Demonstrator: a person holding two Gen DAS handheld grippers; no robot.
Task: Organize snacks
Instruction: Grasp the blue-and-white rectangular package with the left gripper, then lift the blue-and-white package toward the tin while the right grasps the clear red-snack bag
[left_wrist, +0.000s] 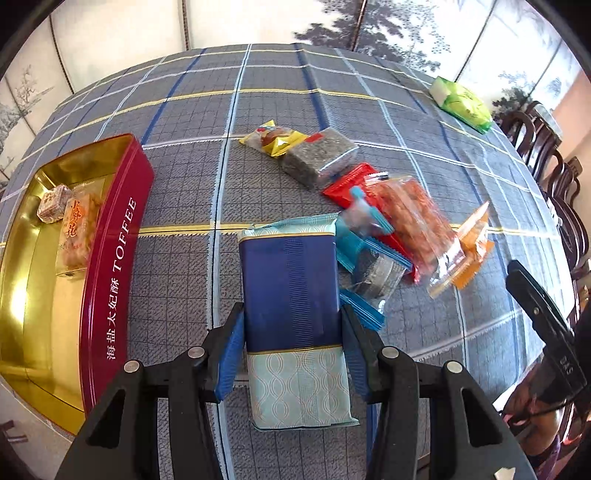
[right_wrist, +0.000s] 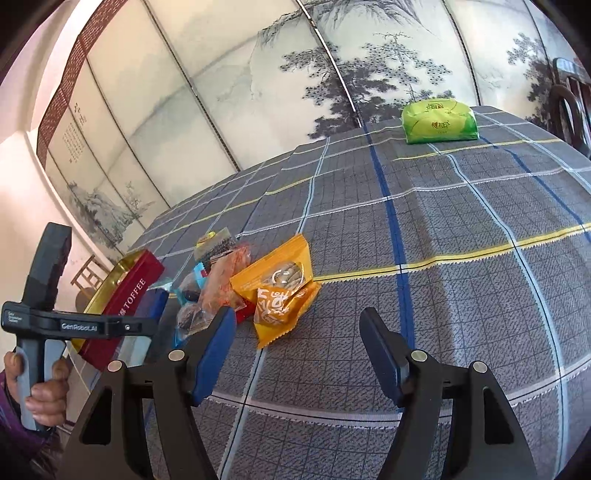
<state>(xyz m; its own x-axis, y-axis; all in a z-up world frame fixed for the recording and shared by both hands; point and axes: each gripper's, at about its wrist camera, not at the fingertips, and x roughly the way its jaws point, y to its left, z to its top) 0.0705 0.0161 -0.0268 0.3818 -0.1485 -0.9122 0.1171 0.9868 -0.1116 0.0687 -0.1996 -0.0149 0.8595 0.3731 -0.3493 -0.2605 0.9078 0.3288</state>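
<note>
Left tongs (left_wrist: 293, 347) are clamped on the blue snack pack (left_wrist: 293, 295), blue pads pressing both long sides near its middle. That looks like a grip chosen so the pack rides level and won't swing. Just left of it sits the red toffee tin (left_wrist: 118, 240), open, with two wrapped snacks (left_wrist: 70, 218) already lying at its far end, so the tin is surely the destination.

Right of the pack, the pile: a teal-edged packet (left_wrist: 369, 258) tucked beside and partly under it, a clear bag of orange-red pieces (left_wrist: 410, 218), a red wrapper (left_wrist: 351, 184), a grey seed bar (left_wrist: 321, 155) and a yellow sachet (left_wrist: 275, 138) farther off. The teal packet could drag along as the pack lifts.

Right tongs (right_wrist: 297, 350) stand wide and empty above the checked surface (right_wrist: 461, 258), with the orange cookie packet (right_wrist: 280, 288) just ahead of them. A green pack (right_wrist: 439, 122) sits far off, well apart from everything.
</note>
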